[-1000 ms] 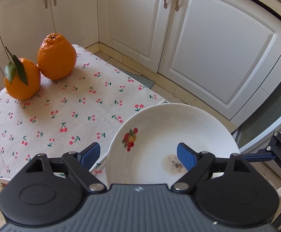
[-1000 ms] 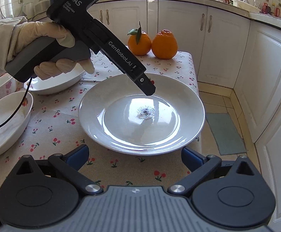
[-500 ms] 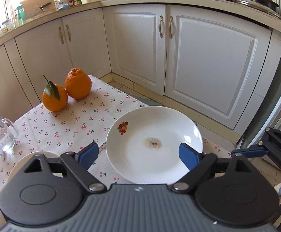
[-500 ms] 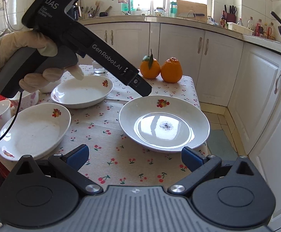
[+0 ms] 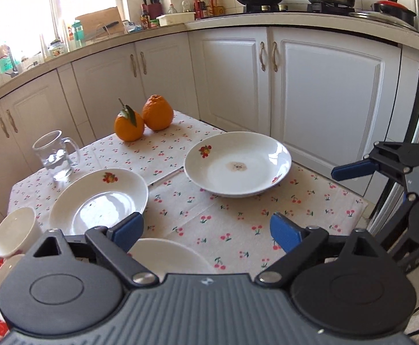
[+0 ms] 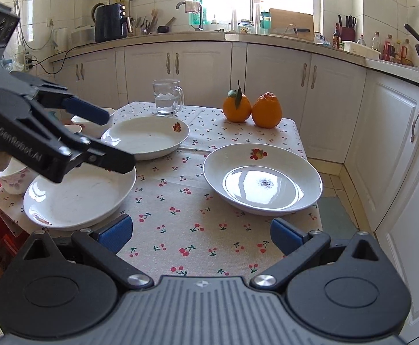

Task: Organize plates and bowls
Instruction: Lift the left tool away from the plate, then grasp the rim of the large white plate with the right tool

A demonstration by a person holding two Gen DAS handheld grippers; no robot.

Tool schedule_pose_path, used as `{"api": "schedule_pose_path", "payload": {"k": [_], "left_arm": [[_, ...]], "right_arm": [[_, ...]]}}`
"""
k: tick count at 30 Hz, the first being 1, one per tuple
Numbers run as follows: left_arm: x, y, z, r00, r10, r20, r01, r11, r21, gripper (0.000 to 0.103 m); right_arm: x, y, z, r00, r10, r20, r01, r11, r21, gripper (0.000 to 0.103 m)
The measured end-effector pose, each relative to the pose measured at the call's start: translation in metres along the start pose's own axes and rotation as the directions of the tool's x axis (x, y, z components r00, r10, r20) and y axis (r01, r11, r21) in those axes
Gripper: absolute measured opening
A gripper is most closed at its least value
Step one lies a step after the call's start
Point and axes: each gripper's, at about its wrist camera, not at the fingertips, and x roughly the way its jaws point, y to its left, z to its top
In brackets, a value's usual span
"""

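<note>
Both grippers have been drawn back, jaws held wide and empty: left gripper (image 5: 206,231), right gripper (image 6: 201,231). Three white fruit-motif plates (image 6: 262,179) are spread on the cherry-print tablecloth (image 6: 180,230), two oranges (image 6: 252,109) and a glass mug (image 6: 167,97) behind.

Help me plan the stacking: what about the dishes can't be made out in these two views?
- Near plate, left wrist view: mostly hidden behind the left gripper body.
- Small cups, right wrist view: partly covered by the left gripper's fingers, so their count is unclear.
- Patterned bowl, right wrist view: covered by that gripper too.
- White cup, left wrist view: contents not visible.
</note>
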Motion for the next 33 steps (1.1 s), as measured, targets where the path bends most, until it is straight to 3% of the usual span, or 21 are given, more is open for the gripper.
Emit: {"api": "schedule_pose_path", "payload": {"k": [6,12,24,33], "left_arm": [[-0.026,0.011,-0.041,0.997,0.072,-0.008,-0.073,0.99,-0.122,0.095],[-0.051,0.018,-0.077,0.984,0.175,-0.034,-0.177,0.977,-0.117,0.095],[-0.053,0.033,-0.117,0.979,0.152,-0.133,-0.173,0.971,-0.163,0.095],[-0.038,0.035,-0.123,0.976,0.138,-0.167,-0.168,0.969,-0.18,0.095]], "right_arm": [[0.002,0.009,-0.004,1.0,0.008,-0.012,-0.008,1.0,-0.01,0.103],[0.006,0.019,-0.005,0.999,0.045,-0.03,-0.046,0.999,-0.024,0.103],[0.021,0.039,0.005,0.987,0.15,-0.057,-0.153,0.987,-0.046,0.103],[0.048,0.046,0.024,0.957,0.261,-0.125,-0.272,0.959,-0.076,0.103]]}}
